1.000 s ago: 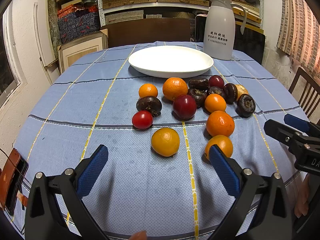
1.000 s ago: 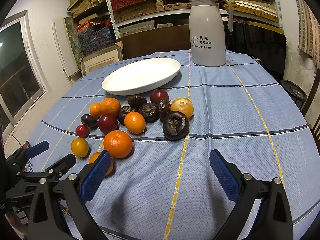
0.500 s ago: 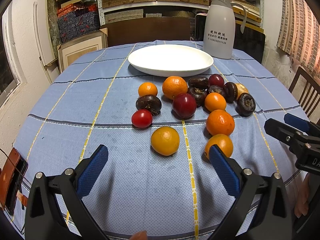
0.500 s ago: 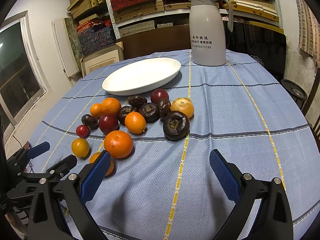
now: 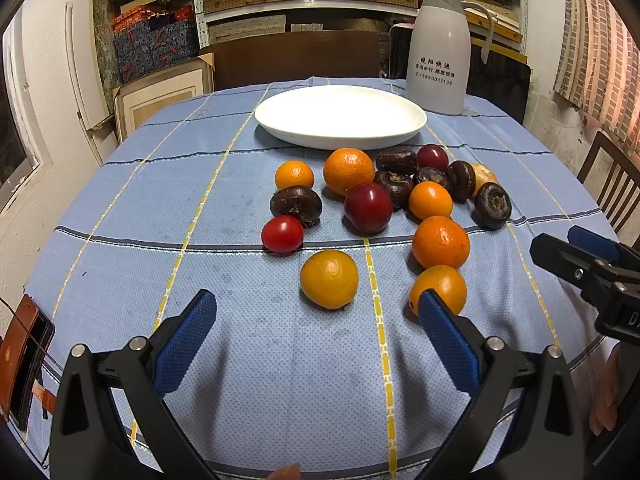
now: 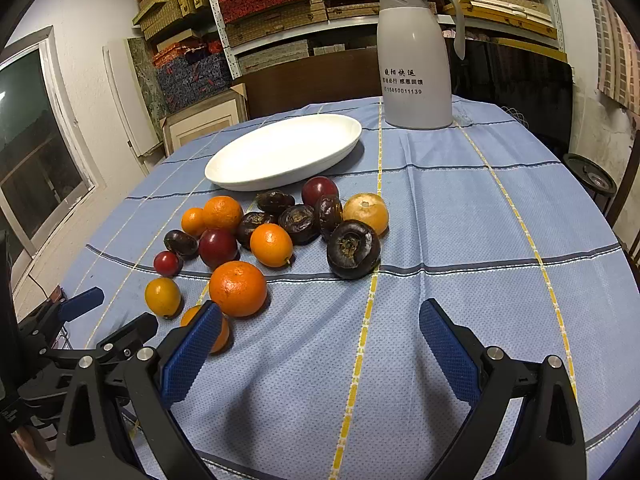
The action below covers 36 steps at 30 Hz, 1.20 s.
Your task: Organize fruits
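Several fruits lie loose on the blue tablecloth in front of an empty white plate (image 5: 340, 116), which also shows in the right wrist view (image 6: 284, 152): oranges, dark water chestnuts, red plums, a red tomato (image 5: 282, 234). My left gripper (image 5: 316, 320) is open, just short of a yellow-orange fruit (image 5: 329, 279); its right finger touches or covers an orange (image 5: 440, 286). My right gripper (image 6: 318, 332) is open and empty, near a large orange (image 6: 238, 288) and a dark chestnut (image 6: 353, 249). It also shows at the right edge of the left wrist view (image 5: 588, 256).
A white thermos jug (image 5: 438, 48) stands behind the plate at the right. A brown phone case (image 5: 20, 360) lies at the table's left edge. A wooden chair (image 5: 612, 184) stands at the right. Shelves of boxes fill the back wall.
The left gripper has crept slightly forward towards the fruits. The right gripper has barely moved. Both stay open.
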Each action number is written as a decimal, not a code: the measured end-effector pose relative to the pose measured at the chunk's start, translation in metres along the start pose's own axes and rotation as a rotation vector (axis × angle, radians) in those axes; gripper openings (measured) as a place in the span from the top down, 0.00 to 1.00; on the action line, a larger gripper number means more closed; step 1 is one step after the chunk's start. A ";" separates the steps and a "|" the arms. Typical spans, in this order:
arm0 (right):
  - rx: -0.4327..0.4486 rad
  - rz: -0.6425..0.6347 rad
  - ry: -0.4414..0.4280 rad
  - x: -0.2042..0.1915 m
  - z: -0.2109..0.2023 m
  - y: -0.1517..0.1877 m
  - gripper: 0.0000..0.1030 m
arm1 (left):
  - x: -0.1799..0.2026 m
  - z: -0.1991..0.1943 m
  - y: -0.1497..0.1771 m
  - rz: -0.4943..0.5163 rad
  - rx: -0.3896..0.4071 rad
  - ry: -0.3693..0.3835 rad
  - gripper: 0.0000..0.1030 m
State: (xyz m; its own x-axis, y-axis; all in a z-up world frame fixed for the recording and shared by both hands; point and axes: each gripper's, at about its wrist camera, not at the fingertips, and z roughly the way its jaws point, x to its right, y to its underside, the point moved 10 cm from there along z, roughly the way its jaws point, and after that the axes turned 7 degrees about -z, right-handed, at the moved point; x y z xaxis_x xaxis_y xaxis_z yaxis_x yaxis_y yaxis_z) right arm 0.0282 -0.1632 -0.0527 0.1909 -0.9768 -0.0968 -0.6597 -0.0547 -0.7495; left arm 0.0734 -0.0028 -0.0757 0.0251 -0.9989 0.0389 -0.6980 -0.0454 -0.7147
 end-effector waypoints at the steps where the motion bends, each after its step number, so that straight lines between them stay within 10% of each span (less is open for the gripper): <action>1: 0.002 0.002 -0.002 0.002 0.000 0.001 0.03 | 0.000 0.000 0.000 0.000 0.000 0.000 0.04; 36: 0.000 0.008 -0.009 0.001 0.001 0.001 0.03 | 0.000 0.002 0.004 0.002 -0.022 -0.004 0.04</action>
State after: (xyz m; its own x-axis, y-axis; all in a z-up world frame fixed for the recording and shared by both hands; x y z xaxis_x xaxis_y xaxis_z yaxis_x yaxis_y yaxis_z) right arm 0.0281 -0.1641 -0.0544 0.1920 -0.9754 -0.1084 -0.6612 -0.0470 -0.7487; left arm 0.0721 -0.0031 -0.0803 0.0261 -0.9991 0.0344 -0.7134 -0.0427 -0.6994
